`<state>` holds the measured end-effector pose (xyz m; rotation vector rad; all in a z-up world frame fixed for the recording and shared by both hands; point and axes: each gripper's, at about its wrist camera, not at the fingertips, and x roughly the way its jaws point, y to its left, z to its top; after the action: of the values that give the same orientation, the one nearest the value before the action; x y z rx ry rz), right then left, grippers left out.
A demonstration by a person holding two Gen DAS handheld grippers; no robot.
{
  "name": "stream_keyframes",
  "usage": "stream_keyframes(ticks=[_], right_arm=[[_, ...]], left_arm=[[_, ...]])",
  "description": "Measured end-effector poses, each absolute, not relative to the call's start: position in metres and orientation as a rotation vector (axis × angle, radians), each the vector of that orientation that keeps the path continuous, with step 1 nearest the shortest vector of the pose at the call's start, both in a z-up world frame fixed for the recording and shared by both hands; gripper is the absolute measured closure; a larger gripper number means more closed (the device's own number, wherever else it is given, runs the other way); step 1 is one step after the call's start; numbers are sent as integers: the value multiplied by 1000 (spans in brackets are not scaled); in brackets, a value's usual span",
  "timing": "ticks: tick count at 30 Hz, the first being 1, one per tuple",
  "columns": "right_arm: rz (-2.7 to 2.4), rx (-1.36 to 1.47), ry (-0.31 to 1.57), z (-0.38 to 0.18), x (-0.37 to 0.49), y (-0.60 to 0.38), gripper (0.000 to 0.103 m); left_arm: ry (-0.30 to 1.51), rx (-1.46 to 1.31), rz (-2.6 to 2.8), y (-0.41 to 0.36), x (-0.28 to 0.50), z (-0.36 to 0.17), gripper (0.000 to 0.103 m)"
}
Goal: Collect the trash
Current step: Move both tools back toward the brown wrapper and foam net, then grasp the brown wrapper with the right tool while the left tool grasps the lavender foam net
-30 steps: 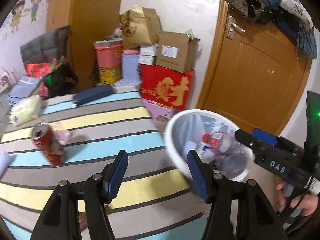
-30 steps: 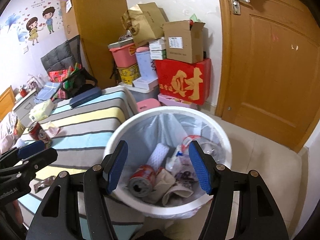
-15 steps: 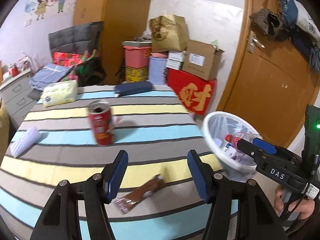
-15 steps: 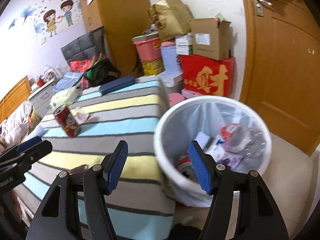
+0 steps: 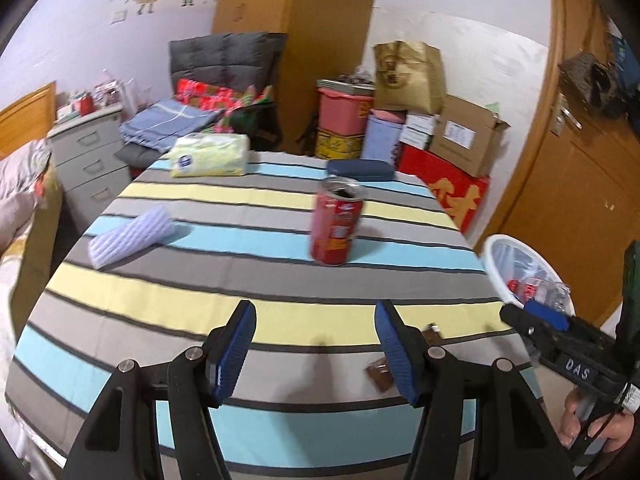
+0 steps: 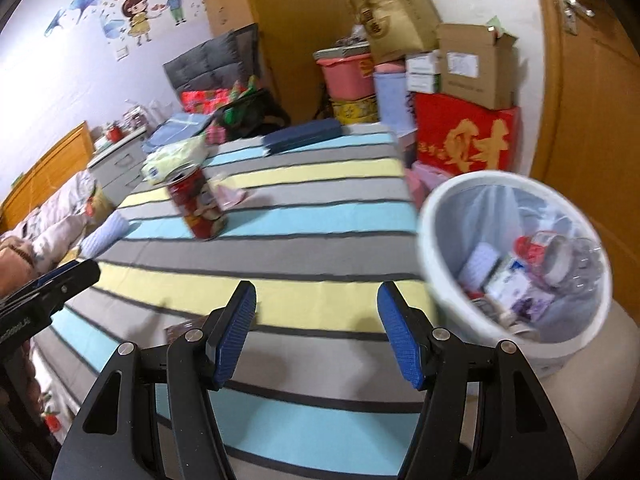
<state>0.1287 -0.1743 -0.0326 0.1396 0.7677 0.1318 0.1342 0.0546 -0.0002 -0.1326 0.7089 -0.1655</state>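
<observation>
Across the lower middle of both wrist views the blue-padded jaws stand apart with nothing between them: the left gripper [image 5: 315, 346] hangs over the striped tablecloth [image 5: 240, 280], the right gripper [image 6: 317, 330] over the cloth beside the white bin [image 6: 436, 216]. The step in hand looks like a reach for the next piece of trash. For the red can [image 5: 336, 224], standing upright at centre frame with its top open, the approach should come level with the jaws straddling its middle, since a high squeeze could tip it. The brown wrapper [image 5: 380, 374], lying flat just right of the left gripper's right finger, would need a low pinch at an edge. The bin at the right edge already holds rubbish.
</observation>
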Motion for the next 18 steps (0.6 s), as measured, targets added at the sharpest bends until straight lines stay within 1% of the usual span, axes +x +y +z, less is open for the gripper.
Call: stream_keyframes(ticks=[13, 18], right_arm=[[223, 132, 895, -58, 140, -114, 38], [181, 93, 904, -63, 145, -99, 38]], left_arm=[[724, -171, -85, 122, 131, -18, 42], [735, -187, -64, 142, 138, -26, 41]])
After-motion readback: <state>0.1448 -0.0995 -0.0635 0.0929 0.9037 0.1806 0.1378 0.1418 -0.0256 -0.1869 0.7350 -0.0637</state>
